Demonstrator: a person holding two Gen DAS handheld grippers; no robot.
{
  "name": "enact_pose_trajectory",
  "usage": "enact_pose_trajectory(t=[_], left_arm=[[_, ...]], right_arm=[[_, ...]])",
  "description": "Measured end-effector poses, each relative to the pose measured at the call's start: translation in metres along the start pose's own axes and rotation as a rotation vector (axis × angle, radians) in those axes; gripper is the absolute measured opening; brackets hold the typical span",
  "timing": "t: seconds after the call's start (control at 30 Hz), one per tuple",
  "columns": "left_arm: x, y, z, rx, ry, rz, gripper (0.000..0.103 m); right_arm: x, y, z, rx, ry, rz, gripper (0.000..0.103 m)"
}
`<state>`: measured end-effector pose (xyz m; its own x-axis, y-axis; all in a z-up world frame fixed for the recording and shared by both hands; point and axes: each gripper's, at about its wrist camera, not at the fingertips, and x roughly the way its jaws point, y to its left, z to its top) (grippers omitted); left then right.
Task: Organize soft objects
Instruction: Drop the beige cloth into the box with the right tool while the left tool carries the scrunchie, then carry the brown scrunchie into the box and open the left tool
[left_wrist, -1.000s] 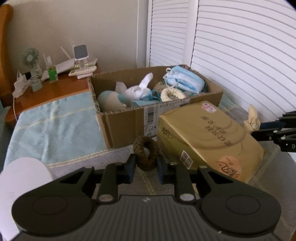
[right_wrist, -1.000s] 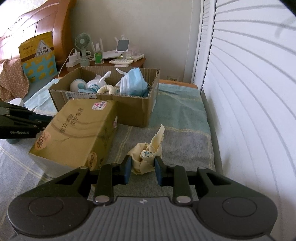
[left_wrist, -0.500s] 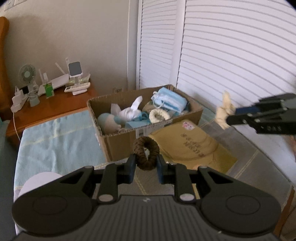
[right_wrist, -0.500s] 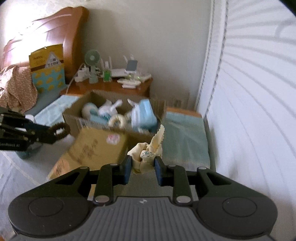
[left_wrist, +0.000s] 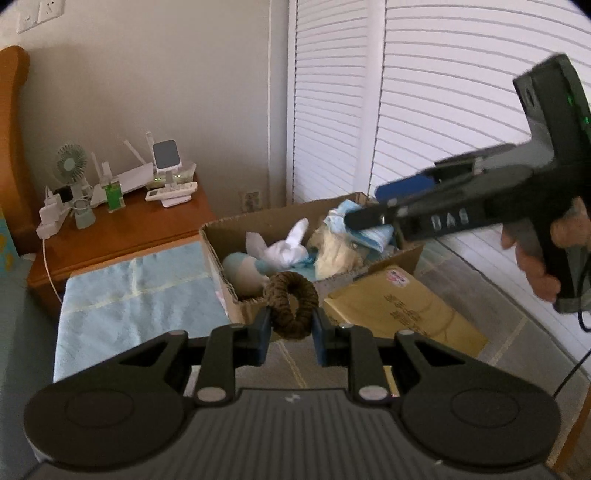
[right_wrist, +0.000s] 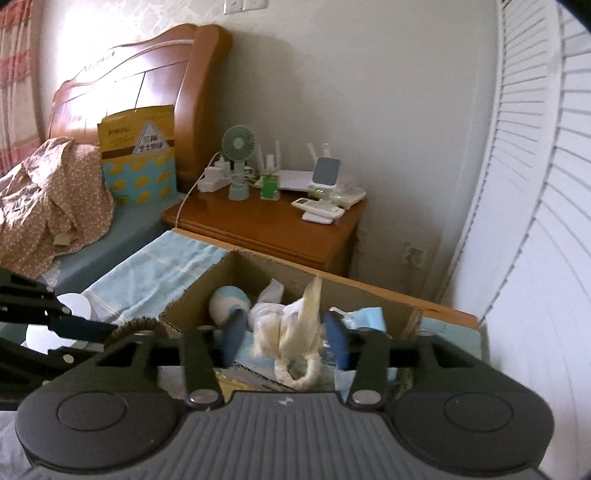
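Two handheld claws work above a cardboard box (left_wrist: 388, 264) of soft things that sits on a bed.

The left claw (left_wrist: 291, 334) is clamped on a brown fabric hair tie (left_wrist: 291, 306), held upright with its lower rim pinched between the pads. It hangs short of the box's near wall, the box lying toward 12 o'clock from it.

The right claw (right_wrist: 284, 343) is over the box. Its jaws have just been opening and now stand apart, and a cream cloth (right_wrist: 295, 332) hangs blurred between them, clear of both pads, apparently dropping onto the pile. In the left view the cloth shows at about 1 o'clock from the hair tie, beside a white sock (left_wrist: 290, 249) and blue face masks (left_wrist: 369, 232).

These things look light, limp and unbreakable. The hair tie should squash under the pads without slipping, so a pinch on any part of the ring should serve. The cloth would best be taken at a bunched fold.

A yellow tissue pack (left_wrist: 402, 314) lies against the box's near side.
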<state>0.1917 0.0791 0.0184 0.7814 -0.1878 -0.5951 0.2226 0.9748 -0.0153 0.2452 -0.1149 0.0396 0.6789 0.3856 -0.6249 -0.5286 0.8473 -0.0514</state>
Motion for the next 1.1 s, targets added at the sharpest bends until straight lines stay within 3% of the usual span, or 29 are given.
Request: enact_pose_trajectory(t=[0.03, 0.1, 0.47, 0.57, 0.67, 0.7, 0.73, 0.93, 1.1], left_arm=[[0.001, 0.001, 0.002, 0.001, -0.002, 0.002, 0.022], [0.002, 0.002, 0.007, 0.005, -0.004, 0.007, 0.022], [0.025, 0.004, 0.043, 0.024, -0.017, 0.033, 0.023], [0.035, 0.003, 0.049, 0.022, -0.009, 0.065, 0.035], [0.033, 0.001, 0.047, 0.02, -0.033, 0.09, 0.073], [0.03, 0.0, 0.046, 0.018, -0.043, 0.096, 0.092], [0.025, -0.002, 0.044, 0.013, -0.066, 0.107, 0.1], [-0.006, -0.013, 0.029, -0.041, -0.077, 0.155, 0.102], [-0.027, -0.03, 0.02, -0.093, -0.002, 0.197, 0.102]], right_arm=[[0.001, 0.0, -0.002, 0.006, 0.004, -0.002, 0.073], [-0.005, 0.0, -0.008, 0.029, -0.011, -0.012, 0.101], [-0.055, -0.006, -0.049, 0.179, -0.019, -0.074, 0.103], [-0.062, -0.008, -0.056, 0.21, -0.015, -0.064, 0.103], [-0.068, -0.007, -0.058, 0.223, -0.013, -0.078, 0.103], [-0.07, -0.007, -0.058, 0.231, -0.01, -0.084, 0.103], [-0.072, -0.007, -0.058, 0.239, -0.01, -0.085, 0.103], [-0.081, -0.002, -0.056, 0.298, 0.021, -0.15, 0.103], [-0.081, 0.007, -0.055, 0.355, 0.111, -0.244, 0.103]])
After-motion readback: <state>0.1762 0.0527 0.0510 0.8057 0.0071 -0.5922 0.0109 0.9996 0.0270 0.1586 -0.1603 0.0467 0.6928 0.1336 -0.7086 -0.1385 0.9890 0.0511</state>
